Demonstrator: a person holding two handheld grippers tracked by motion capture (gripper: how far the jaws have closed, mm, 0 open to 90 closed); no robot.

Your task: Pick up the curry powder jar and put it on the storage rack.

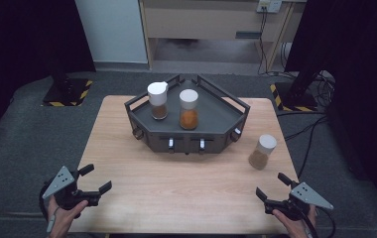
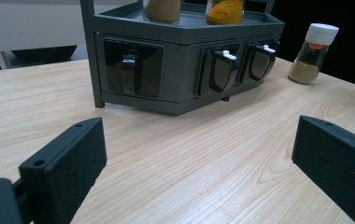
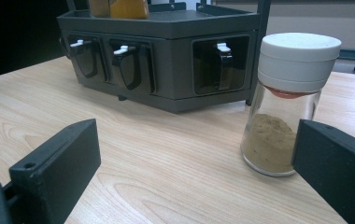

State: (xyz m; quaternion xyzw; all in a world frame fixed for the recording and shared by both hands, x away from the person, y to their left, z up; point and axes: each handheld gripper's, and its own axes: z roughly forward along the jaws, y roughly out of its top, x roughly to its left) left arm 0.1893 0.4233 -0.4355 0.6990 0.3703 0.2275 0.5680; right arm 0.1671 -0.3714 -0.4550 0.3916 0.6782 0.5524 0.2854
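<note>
Standing loose on the wooden table [image 1: 186, 188], right of the grey spice rack [image 1: 216, 130]: one spice jar [image 1: 262, 151], white-capped, tan powder inside. Right gripper [image 1: 271, 190] is held near it, jaws spread, empty; left gripper [image 1: 97, 179] likewise spread, well apart. Risk noted: the tall jar could be toppled by an off-centre jaw contact.

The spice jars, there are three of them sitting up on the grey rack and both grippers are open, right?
Not quite: two jars stand on the grey rack, the brown spice jar and the orange spice jar. The third jar stands on the table beside the rack, as the high view shows. The left gripper and right gripper are both open.
</note>
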